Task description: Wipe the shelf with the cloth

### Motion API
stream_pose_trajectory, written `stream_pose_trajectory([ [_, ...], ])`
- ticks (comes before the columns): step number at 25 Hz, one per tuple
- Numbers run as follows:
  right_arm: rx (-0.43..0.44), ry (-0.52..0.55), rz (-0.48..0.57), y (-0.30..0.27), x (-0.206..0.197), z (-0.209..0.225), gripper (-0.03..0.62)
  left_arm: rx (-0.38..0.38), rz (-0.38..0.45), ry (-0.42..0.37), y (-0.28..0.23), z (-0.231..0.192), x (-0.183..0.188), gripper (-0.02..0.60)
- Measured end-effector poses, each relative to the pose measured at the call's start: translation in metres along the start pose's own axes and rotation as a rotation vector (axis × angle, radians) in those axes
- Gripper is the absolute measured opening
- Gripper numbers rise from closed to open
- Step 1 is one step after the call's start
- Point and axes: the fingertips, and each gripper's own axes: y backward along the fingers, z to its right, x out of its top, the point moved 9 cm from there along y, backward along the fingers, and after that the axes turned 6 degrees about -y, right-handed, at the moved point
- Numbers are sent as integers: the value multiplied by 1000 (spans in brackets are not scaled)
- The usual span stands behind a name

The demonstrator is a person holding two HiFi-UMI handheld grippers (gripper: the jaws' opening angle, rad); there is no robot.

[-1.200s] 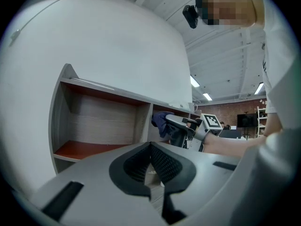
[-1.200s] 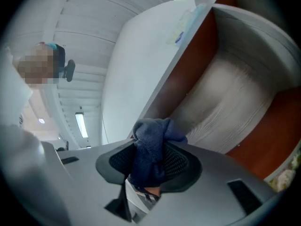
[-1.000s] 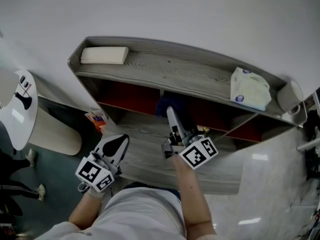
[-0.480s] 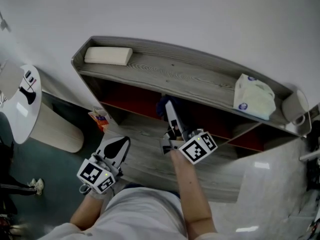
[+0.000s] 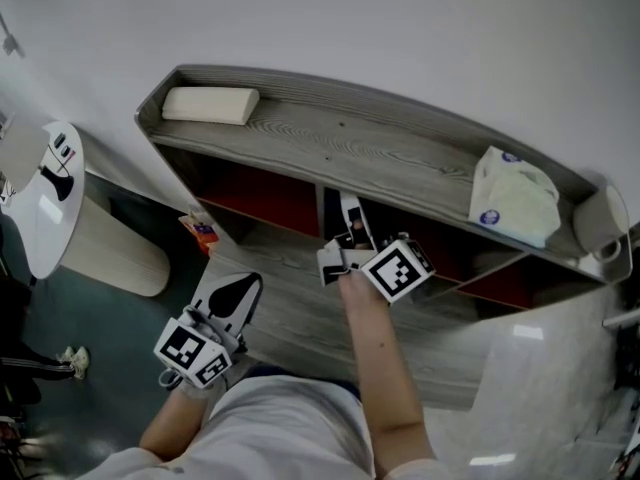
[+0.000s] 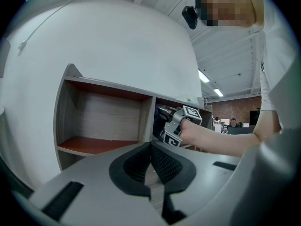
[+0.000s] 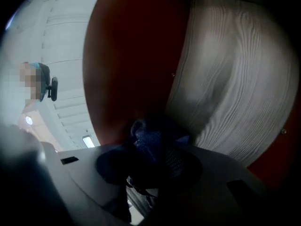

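The grey wood shelf unit (image 5: pixel 360 148) has red-lined compartments under its top board. My right gripper (image 5: pixel 348 210) reaches into the middle compartment beside the upright divider, its tips hidden under the top board. In the right gripper view the gripper (image 7: pixel 155 168) is shut on a bunched dark blue cloth (image 7: pixel 153 142), which lies against a red panel (image 7: pixel 127 55) and a wood-grain wall (image 7: pixel 225 79). My left gripper (image 5: pixel 235 293) hangs low at the left in front of the unit, shut with nothing held. The left gripper view shows its own closed pads (image 6: pixel 164 161) and the right gripper (image 6: pixel 162 114) entering the compartment.
On the top board lie a cream block (image 5: pixel 210 105) at the left and a white packet (image 5: pixel 515 196) and a pale roll (image 5: pixel 600 218) at the right. A lower grey board (image 5: pixel 290 298) juts out below. A white round stand (image 5: pixel 45 208) and an orange packet (image 5: pixel 203 233) sit at the left.
My right gripper has pushed farther into the middle compartment, and the blue cloth has gone out of the head view under the top board. The left gripper has stayed put.
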Motion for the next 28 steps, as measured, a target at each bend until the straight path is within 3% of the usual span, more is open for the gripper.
stream_pose_trajectory([
  [9, -76, -100, 24, -3, -3, 27, 143, 26, -28, -1, 5, 5, -7, 15],
  [16, -205, -200, -28, 11, -14, 46, 143, 17, -28, -5, 3, 12, -7, 15],
  [23, -259, -278, -39, 21, -25, 55, 138, 14, -33, -15, 3, 15, -9, 15],
  [28, -281, -402, -30, 25, -31, 53, 138, 24, -33, -13, 7, 17, -8, 15],
])
